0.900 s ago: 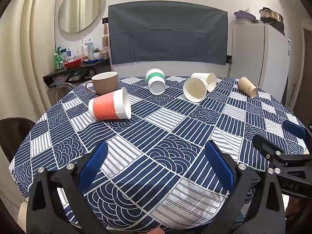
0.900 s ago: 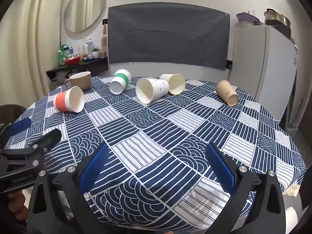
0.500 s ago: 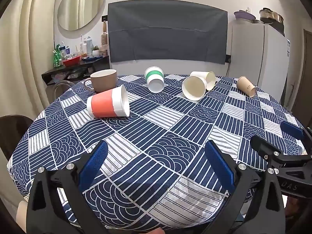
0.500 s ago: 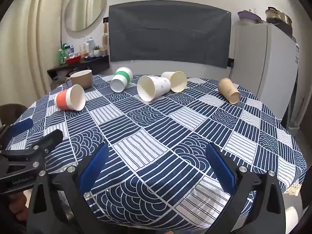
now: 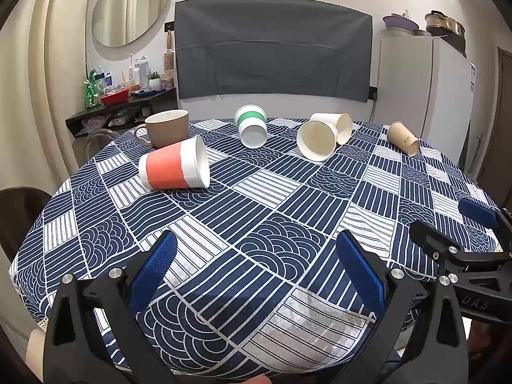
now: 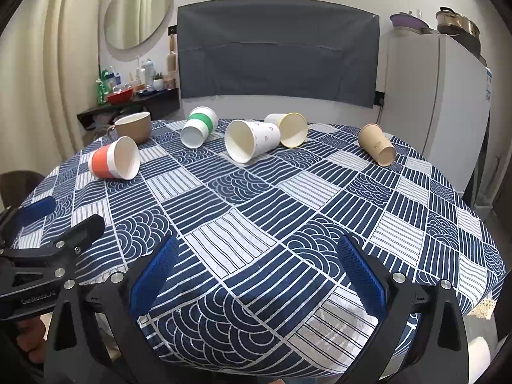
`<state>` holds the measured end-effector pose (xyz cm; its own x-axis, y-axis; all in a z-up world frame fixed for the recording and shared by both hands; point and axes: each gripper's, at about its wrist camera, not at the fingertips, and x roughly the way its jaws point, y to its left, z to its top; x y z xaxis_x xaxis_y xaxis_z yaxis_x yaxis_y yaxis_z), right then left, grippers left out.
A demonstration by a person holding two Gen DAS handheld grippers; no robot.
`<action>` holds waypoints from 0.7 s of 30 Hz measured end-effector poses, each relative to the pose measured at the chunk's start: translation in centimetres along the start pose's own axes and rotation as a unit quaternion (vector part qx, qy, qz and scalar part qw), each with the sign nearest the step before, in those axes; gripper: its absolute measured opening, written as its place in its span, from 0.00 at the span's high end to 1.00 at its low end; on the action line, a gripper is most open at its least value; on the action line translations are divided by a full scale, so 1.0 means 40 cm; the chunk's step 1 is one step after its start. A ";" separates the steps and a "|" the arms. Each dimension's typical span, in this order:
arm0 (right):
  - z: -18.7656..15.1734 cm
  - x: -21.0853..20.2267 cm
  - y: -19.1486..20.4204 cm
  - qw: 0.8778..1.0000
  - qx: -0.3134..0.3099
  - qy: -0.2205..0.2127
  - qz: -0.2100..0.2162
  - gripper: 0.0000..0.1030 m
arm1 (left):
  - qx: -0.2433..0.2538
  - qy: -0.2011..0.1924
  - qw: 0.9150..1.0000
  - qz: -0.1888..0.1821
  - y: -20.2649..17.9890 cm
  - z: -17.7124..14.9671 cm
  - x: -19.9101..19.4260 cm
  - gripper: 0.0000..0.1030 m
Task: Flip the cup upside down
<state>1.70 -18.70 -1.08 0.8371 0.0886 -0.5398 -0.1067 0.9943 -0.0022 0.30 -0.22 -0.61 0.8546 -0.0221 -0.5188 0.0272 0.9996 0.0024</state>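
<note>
We hold the left gripper (image 5: 256, 268) and right gripper (image 6: 256, 272) low over the near edge of the table (image 5: 288, 224), both with jaws wide apart and nothing between them. Five paper cups lie on their sides across the far half: orange cup (image 5: 174, 168) (nearest the left gripper), green cup (image 5: 251, 124), two white cups, tan cup (image 5: 402, 137). A mug (image 5: 166, 127) stands upright behind the orange cup

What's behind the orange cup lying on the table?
A brown mug stands upright just behind the orange cup. The cup covers the mug's lower right edge; whether they touch is unclear.
</note>
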 end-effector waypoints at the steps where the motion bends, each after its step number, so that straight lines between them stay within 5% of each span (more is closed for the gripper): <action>1: 0.000 0.001 0.000 1.000 0.000 0.001 0.000 0.07 | 0.000 0.000 1.000 0.000 0.001 0.000 -0.001 0.06; 21: 0.005 0.013 -0.006 1.000 0.003 0.007 -0.008 0.07 | -0.004 0.002 1.000 0.006 0.013 0.004 0.015 0.06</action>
<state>2.26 -18.90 -1.17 0.8307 0.0710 -0.5521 -0.0897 0.9959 -0.0070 0.92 0.28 -0.78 0.8526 -0.0097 -0.5225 0.0124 0.9999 0.0018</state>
